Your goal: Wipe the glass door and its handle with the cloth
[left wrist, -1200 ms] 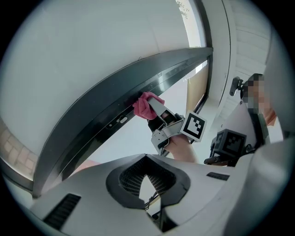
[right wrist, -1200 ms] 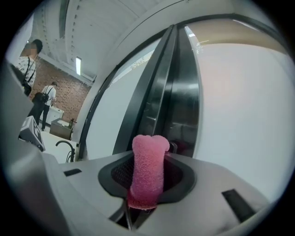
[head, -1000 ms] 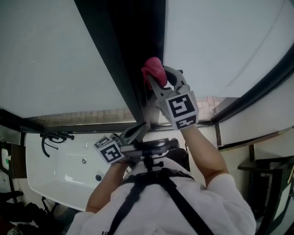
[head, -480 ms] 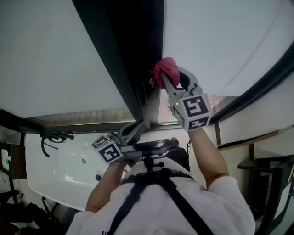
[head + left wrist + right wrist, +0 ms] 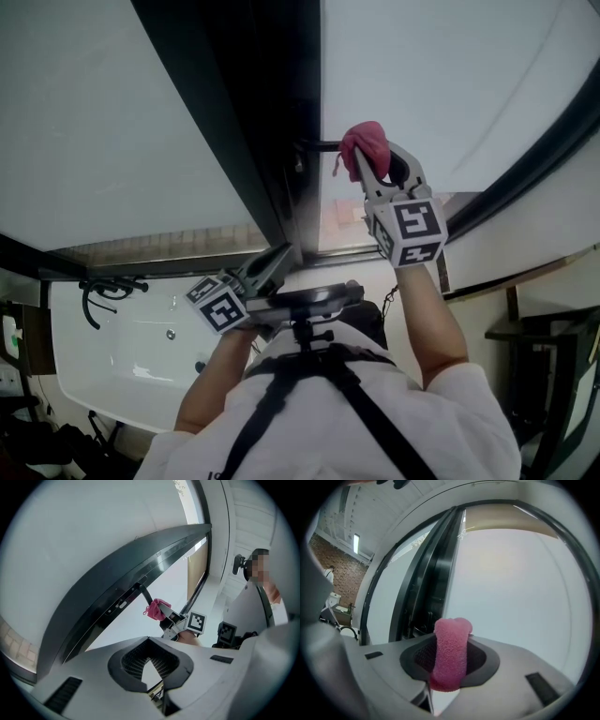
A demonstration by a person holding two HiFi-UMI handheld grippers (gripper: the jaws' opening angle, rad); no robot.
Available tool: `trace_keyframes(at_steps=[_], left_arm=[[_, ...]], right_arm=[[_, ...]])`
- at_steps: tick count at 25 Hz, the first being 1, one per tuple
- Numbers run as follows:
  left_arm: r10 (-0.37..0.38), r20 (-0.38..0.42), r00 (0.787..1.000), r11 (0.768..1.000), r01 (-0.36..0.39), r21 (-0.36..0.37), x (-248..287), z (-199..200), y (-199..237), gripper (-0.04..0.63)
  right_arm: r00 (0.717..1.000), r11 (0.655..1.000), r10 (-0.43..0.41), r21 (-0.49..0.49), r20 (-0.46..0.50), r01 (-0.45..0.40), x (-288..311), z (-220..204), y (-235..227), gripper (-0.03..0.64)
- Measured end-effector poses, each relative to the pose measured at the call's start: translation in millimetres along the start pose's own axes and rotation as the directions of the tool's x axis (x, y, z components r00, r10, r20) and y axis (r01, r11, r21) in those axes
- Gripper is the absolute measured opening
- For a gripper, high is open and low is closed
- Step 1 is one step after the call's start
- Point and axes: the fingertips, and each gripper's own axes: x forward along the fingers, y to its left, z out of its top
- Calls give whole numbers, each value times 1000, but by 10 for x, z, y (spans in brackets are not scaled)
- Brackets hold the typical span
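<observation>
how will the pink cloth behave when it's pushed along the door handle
The pink cloth looks soft and floppy: it bulges in a rounded wad out of the shut right gripper, a corner dangling. Its nubby terry surface should probably drag rather than slip on the handle, and it seems light.

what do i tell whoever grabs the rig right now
Right gripper: shut on the pink cloth, raised at the door handle.
Left gripper: shut, empty, held low, off the door.
Done: what is already wiped does not show.
Left: probably finish the door handle, then wipe the glass door.
</observation>
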Motion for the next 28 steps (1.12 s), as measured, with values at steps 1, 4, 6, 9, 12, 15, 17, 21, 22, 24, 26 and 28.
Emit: trace_keyframes(at_steps=[1, 4, 6, 9, 12, 15, 17, 21, 22, 24, 26, 28], left_arm=[[-1, 0, 1000, 1000, 1, 0, 2, -3, -5, -8], [1, -4, 1000, 1000, -1, 3, 5, -18, -23, -8], [3, -8, 1000, 1000, -3, 3, 16, -25, -16, -8], [4, -12, 1000, 1000, -4, 0, 25, -37, -7, -8], [1, -12, 1000, 1000, -1, 1, 21, -41, -29, -8], [4, -11, 1000, 1000, -4, 2, 15, -39, -31, -8], [8, -10, 1000, 1000, -8, 1, 11, -37, -25, -8], [13, -5, 1000, 1000, -13, 3, -6, -26, -23, -8], [14, -3, 1000, 1000, -14, 3, -11, -23, -25, -8], [16, 0, 1000, 1000, -16, 4, -19, -11, -22, -8], [18, 4, 1000, 1000, -18, 4, -24, 0, -13, -8], [18, 6, 1000, 1000, -18, 5, -23, 0, -13, -8]], right_arm=[[1000, 1000, -20, 0, -3, 20, -23, -30, -65, 115], [996, 996, -85, 10, -26, 85, -99, -184, -278, 114], [993, 994, -105, 26, -56, 106, -103, -336, -354, 114], [991, 995, -78, 46, -113, 84, -60, -584, -278, 114], [989, 998, -9, 60, -145, 18, -15, -710, -49, 114], [990, 994, 78, 88, -115, -68, 88, -663, 195, 114], [988, 988, 129, 98, -83, -121, 186, -577, 351, 114], [974, 972, 216, 107, -73, -207, 373, -499, 661, 114], [970, 968, 233, 108, -72, -225, 413, -490, 731, 114], [959, 958, 271, 119, -78, -261, 499, -488, 868, 114], [950, 947, 303, 136, -80, -291, 594, -477, 977, 114], [947, 943, 312, 147, -76, -299, 667, -441, 1007, 114]])
